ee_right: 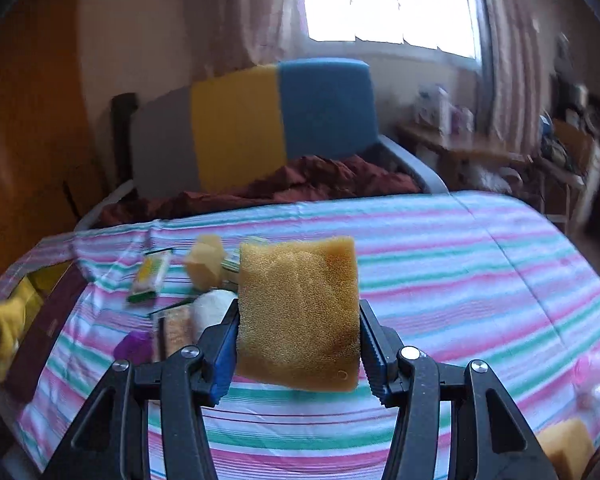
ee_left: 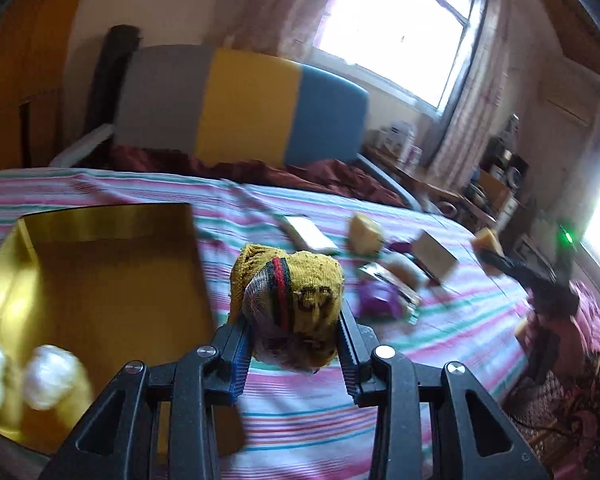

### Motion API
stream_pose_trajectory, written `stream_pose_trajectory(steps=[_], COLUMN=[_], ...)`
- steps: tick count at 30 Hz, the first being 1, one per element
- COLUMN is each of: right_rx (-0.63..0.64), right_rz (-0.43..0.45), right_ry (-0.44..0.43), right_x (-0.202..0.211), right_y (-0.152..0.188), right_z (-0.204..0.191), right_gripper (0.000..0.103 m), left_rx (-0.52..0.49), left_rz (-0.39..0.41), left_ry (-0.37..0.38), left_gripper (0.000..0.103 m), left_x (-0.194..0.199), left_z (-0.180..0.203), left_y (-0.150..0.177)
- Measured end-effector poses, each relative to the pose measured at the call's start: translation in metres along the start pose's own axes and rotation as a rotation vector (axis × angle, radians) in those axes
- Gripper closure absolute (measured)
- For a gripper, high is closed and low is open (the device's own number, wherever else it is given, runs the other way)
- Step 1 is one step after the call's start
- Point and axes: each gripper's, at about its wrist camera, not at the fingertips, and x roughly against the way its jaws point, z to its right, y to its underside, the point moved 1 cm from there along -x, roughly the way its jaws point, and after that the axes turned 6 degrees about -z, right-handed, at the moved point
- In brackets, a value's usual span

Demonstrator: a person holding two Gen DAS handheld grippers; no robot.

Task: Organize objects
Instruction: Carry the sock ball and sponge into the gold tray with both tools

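From the left wrist I can't read the small things on the bed (ee_left: 440,320): the purple item (ee_left: 378,296) and the packets around it are smeared by motion blur. The gold box (ee_left: 112,280) runs off the lower left edge, and my fingers (ee_left: 239,360) hide the sock bundle's (ee_left: 288,292) underside. In the right view the sponge (ee_right: 298,314) covers part of the clutter behind it, the box (ee_right: 32,292) is cut by the left edge, and the shelf (ee_right: 560,140) items are too blurred to tell.
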Motion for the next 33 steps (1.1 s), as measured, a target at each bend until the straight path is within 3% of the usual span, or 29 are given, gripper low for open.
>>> stream_pose_trajectory(steps=[6,16,20,25,33], right_rx=[0.061,0.098,0.162,0.233,0.299], right_rz=[-0.013,-0.064,-0.069,-0.071,-0.095], right_ry=[-0.084,-0.271,-0.326,-0.409,-0.504], right_x=[0.005,0.012,0.018,0.023,0.021], right_y=[0.012,0.04,0.045,0.048,0.058], right_z=[-0.044,-0.139,-0.185,-0.241,-0.307], right_gripper=[0.049,0.049,0.049,0.049,0.049], left_rx=[0.077,0.233,0.292,0.316,0.375], left_rz=[-0.012,-0.052,-0.117,-0.197,-0.228], left_ry=[-0.095,-0.172,-0.206,-0.236,-0.257], left_gripper=[0.066,0.066,0.066,0.066,0.066], left_x=[0.009,0.01,0.002,-0.011,-0.021], left_z=[-0.06,-0.148,-0.183,-0.207,-0.234], left_y=[-0.013,-0.018,-0.022,-0.025,-0.03])
